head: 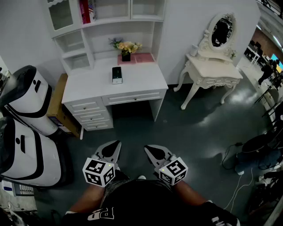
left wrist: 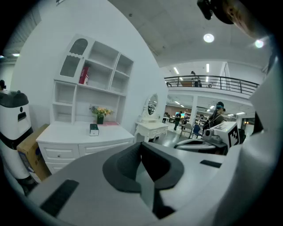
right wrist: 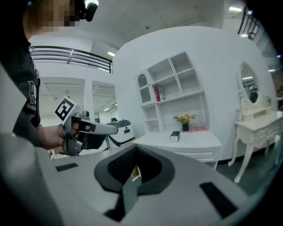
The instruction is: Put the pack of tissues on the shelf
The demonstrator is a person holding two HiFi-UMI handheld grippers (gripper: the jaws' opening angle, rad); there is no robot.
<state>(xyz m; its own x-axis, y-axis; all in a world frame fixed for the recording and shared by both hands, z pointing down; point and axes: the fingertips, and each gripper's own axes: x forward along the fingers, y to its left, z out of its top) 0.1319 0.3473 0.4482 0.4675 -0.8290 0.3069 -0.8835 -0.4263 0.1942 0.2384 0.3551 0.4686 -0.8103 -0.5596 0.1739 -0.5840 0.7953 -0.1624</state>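
The pack of tissues (head: 116,75), a small dark box with a pale end, stands on the white desk (head: 88,81) in front of the shelf unit (head: 106,20). It also shows far ahead as the pack (left wrist: 93,129) in the left gripper view and the pack (right wrist: 175,136) in the right gripper view. My left gripper (head: 115,145) and right gripper (head: 149,149) hover side by side over the floor, well short of the desk. Both are shut with nothing between the jaws. The left gripper (left wrist: 141,148) and right gripper (right wrist: 135,153) point roughly level toward the desk.
A vase of flowers (head: 126,47) and a pink mat (head: 142,58) sit at the desk's back. A red book (head: 84,11) stands on the shelf. A white vanity table (head: 214,71) stands right. White and black machines (head: 26,106) and a cardboard box (head: 57,102) stand left. Cables (head: 241,176) lie right.
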